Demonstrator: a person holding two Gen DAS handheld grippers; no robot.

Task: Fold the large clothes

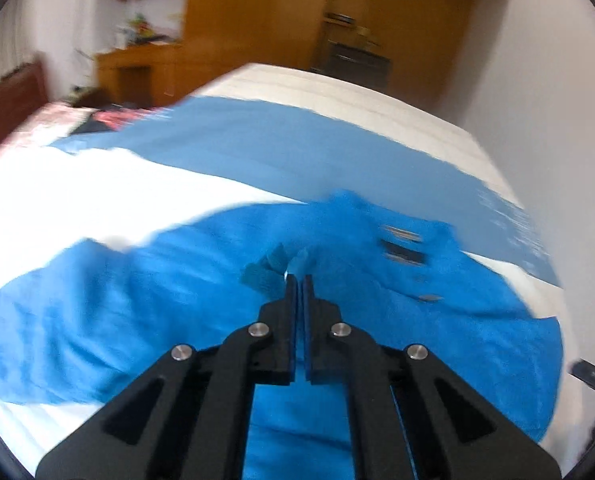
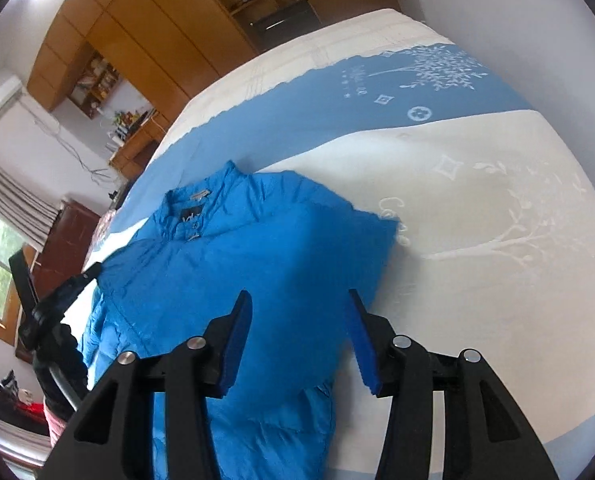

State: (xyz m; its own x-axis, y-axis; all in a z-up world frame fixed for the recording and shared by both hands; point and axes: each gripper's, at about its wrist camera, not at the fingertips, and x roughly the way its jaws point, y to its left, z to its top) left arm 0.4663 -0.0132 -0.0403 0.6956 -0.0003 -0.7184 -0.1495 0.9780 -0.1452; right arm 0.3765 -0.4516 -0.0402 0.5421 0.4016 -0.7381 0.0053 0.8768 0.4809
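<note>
A bright blue padded jacket (image 2: 257, 264) lies on the bed, collar and label toward the far side; its right sleeve is folded over the body. In the left wrist view the jacket (image 1: 177, 300) fills the foreground, blurred. My left gripper (image 1: 300, 280) is shut, with a bit of blue jacket fabric sticking out at its tips. It also shows at the left of the right wrist view (image 2: 81, 278). My right gripper (image 2: 299, 304) is open and empty, hovering just above the jacket's lower body.
The bed cover (image 2: 477, 184) is white with a blue band (image 2: 337, 92) and printed tree patterns. Wooden wardrobes (image 2: 157, 28) and a desk (image 1: 137, 72) stand beyond the bed. A white wall (image 1: 537, 80) runs along its right side.
</note>
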